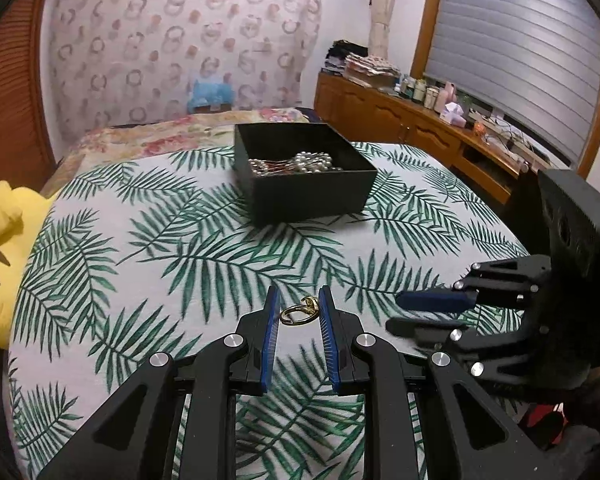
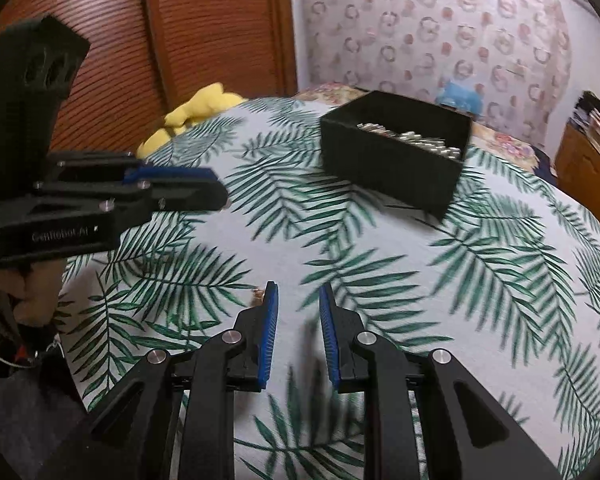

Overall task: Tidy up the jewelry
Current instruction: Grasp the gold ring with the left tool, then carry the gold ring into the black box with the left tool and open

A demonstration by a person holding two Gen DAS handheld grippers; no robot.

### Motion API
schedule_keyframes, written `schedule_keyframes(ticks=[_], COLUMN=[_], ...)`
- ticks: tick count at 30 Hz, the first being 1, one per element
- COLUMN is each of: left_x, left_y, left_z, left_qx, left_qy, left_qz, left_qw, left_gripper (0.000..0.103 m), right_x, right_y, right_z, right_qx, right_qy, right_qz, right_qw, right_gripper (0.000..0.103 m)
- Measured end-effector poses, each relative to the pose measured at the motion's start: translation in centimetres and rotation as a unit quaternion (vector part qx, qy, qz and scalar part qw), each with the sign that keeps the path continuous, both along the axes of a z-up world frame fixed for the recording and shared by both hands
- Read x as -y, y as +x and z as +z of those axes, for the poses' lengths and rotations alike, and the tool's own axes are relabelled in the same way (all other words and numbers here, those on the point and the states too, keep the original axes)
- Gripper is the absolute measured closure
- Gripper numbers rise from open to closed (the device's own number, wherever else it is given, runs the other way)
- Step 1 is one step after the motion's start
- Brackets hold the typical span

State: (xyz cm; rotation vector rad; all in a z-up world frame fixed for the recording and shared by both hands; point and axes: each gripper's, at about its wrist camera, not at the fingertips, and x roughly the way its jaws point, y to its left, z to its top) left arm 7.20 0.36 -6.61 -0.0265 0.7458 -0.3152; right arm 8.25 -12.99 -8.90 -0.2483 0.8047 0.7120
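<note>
A small gold ring (image 1: 298,313) lies on the leaf-print cloth (image 1: 172,240), between the fingertips of my open left gripper (image 1: 299,305); the pads stand either side of it and are not closed on it. A black open box (image 1: 300,172) holding pearl and bead jewelry (image 1: 296,162) stands farther back on the cloth. My right gripper (image 2: 299,300) is open and empty, low over the cloth, and shows in the left wrist view (image 1: 420,312) to the right of the ring. The box also shows in the right wrist view (image 2: 396,152). A small gold piece (image 2: 258,294) peeks beside my right gripper's left finger.
A yellow plush toy (image 1: 0,248) lies at the cloth's left edge. A wooden sideboard (image 1: 400,120) with bottles and clutter runs along the right wall. A floral bedspread (image 1: 160,136) lies behind the box. My left gripper shows in the right wrist view (image 2: 180,188) at the left.
</note>
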Motion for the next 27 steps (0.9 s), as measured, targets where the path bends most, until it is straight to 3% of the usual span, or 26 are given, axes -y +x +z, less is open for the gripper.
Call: schedule_keyframes(ticks=[10, 12, 16, 27], left_x=[-1.0, -1.0, -1.1, -0.6], left_y=[-0.1, -0.1, -0.1, 1.6], left_z=[-0.4, -0.4, -0.4, 1.1], left_qx=[0.0, 0.001, 0.002, 0.023], left_qy=[-0.004, -0.004, -0.004, 0.01], left_qz=[0.012, 0.012, 0.012, 0.013], left_qw=[0.9999, 0.9999, 0.9999, 0.9996], left_gripper=[0.084, 0.084, 0.084, 0.084], right_x=[-2.9, -2.9, -2.8, -0.2], right_y=[-0.3, -0.2, 0.0, 3.6], right_z=[-1.1, -1.0, -1.0, 2.3], right_qx=[-0.002, 0.0, 0.001, 0.044], right_qy=[-0.045, -0.049, -0.051, -0.035], right_qz=[0.034, 0.033, 0.031, -0.011], right_qw=[0.998, 0.998, 0.998, 0.998], right_gripper=[0.08, 0.087, 0.087, 0.087])
